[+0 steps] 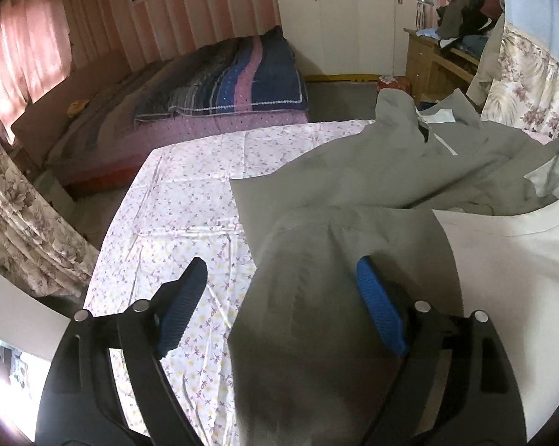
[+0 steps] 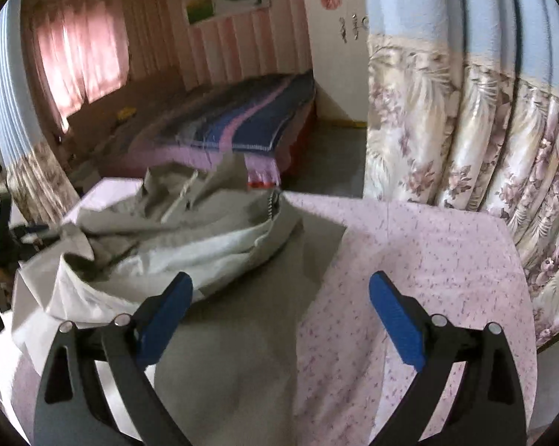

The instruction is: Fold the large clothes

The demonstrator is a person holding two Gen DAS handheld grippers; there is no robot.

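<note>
Left wrist view: the left gripper point(image 1: 281, 278) hangs with jaws wide, a grey fold of the garment point(image 1: 353, 193) lying between them on the sheet point(image 1: 190, 193). The right gripper point(image 2: 281, 293) gapes too (nothing pinched), garment point(image 2: 227, 334) between its jaws and bunched ahead-left.

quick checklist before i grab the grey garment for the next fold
1. Left hand-held gripper open: ok.
2. Right hand-held gripper open: ok.
3. Grey garment between the left fingers: ok.
4. Garment edge under the right hand-held gripper: ok.
5. Garment flat: not ok, its far part is bunched with the white lining showing.
6. Floral sheet bare beside the garment: ok.
</note>
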